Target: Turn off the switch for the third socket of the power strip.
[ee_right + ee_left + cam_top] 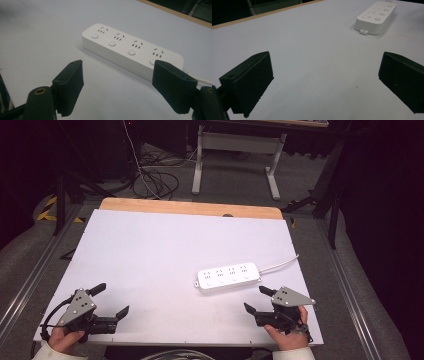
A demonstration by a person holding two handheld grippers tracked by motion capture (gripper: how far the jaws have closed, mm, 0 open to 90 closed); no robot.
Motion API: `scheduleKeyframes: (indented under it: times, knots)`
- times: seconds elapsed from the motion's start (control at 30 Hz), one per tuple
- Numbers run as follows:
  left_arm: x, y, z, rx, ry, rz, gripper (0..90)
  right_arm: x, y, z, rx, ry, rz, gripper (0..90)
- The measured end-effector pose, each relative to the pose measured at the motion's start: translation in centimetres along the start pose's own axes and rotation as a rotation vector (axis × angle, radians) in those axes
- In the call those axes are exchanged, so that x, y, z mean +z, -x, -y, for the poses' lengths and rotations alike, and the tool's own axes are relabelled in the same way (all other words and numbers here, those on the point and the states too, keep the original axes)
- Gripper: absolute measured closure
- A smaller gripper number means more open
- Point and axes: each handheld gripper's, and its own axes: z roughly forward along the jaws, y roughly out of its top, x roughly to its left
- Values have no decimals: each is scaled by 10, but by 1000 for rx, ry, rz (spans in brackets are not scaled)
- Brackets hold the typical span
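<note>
A white power strip (228,277) lies flat on the worktop (150,250), the right hand-held gripper (260,299) just beside it, empty and spread wide as if readying a grasp, while the left hand-held gripper (113,299), equally released, waits well apart from it.

power strip (228,277): white, round white buttons | cord (280,264): white | tabletop (165,250): white, tan wood far edge | left claw (113,301), right claw (256,300): black, grey plates
</note>
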Motion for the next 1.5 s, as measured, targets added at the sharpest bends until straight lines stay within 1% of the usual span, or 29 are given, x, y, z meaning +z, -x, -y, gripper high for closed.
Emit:
scheduleKeyframes:
  times: [0.03,0.1,0.13,0.17,0.23,0.27,0.3,0.37,0.43,0.47,0.53,0.63,0.67,0.7,0.77,0.87,1.0,1.13,1.2,1.3,1.4,1.5]
  knots:
    - [0,0,0,1,-2,-1,1,-1,0,-4,-10,-9,3,290]
    - [0,0,0,1,-2,0,1,-1,0,-6,-11,-13,3,300]
    - [0,0,0,0,-2,0,1,-1,0,-7,-8,-14,-1,313]
    - [0,1,0,-9,0,2,1,-2,1,-9,-6,-13,-5,323]
    - [0,1,0,-8,-3,3,1,-3,3,-16,2,-14,-8,341]
    - [0,1,0,-8,-3,3,1,-3,3,-16,2,-14,-8,341]
    - [1,1,0,-7,-4,2,1,-4,5,-22,11,-6,-19,354]
    - [1,1,0,-6,-5,3,1,-4,6,-25,17,-7,-22,358]
    - [1,0,0,0,-7,2,1,-3,7,-31,14,-9,-25,365]
    - [1,0,0,0,-7,2,1,-1,8,-37,9,-18,-25,371]
    - [1,0,0,-2,-8,2,1,0,9,-40,9,-22,-23,373]
    - [1,0,0,2,-10,2,1,4,11,-49,14,-23,-35,380]
    - [1,0,0,2,-10,2,1,6,12,-54,15,-27,-38,384]
    - [1,0,0,4,-9,2,1,6,12,-54,15,-27,-38,384]
    - [1,0,0,2,-11,3,1,11,12,-61,5,-40,-35,394]
    - [1,0,0,4,-13,3,1,14,12,-66,7,-49,-36,399]
    - [1,0,0,3,-13,3,1,23,13,-77,-8,-65,-37,409]
    - [1,0,0,3,-13,4,1,28,14,-82,-6,-68,-41,418]
    - [1,0,0,3,-14,4,2,33,16,-86,-2,-73,-50,429]
    - [1,0,0,3,-12,5,1,36,17,-89,7,-76,-59,436]
    - [1,0,0,10,-12,6,2,41,18,-93,9,-75,-63,441]
    - [1,0,0,7,-12,6,1,45,19,-96,6,-79,-66,446]
